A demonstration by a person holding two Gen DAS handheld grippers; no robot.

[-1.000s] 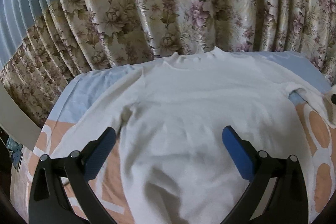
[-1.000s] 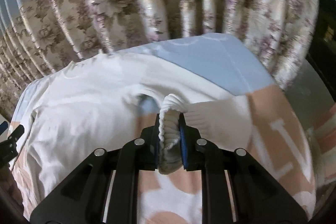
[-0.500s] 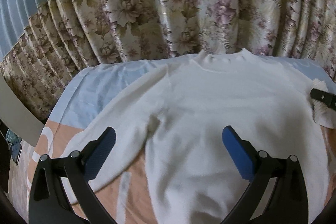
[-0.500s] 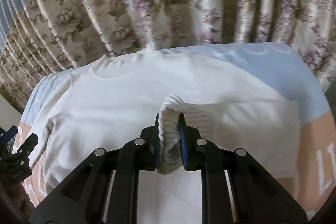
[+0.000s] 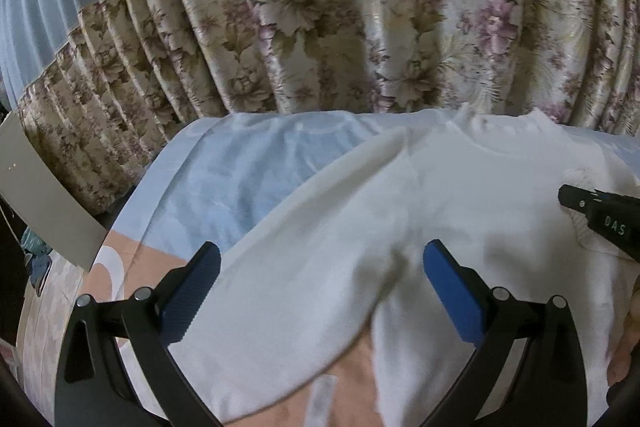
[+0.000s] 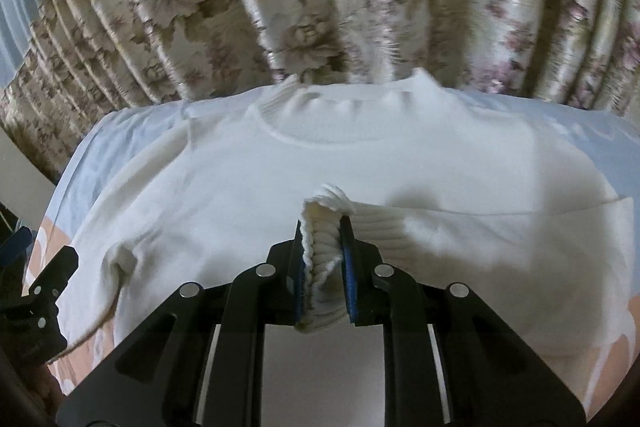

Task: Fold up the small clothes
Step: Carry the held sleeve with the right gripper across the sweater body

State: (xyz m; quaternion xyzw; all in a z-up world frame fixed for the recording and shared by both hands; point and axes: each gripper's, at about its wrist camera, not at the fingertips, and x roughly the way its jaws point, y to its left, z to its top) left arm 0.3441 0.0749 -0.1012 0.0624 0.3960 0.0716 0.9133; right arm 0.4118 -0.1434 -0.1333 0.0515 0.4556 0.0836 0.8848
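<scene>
A white sweater (image 6: 320,179) lies flat on the bed (image 5: 248,179). The right gripper (image 6: 323,255) pinches its sleeve cuff (image 6: 326,227) over the chest; the left gripper (image 5: 320,287) hovers wide open, empty. Letting go unevenly could bunch the sleeve.

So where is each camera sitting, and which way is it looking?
Left wrist: sits on the left hand-held gripper, open, looking over the sweater toward the curtain; the right hand-held gripper's tip and a bit of a hand show at the right edge.
Right wrist: sits on the right hand-held gripper, shut on the cuff, facing the collar and curtain.
Both share the sweater, curtain and blue sheet.
</scene>
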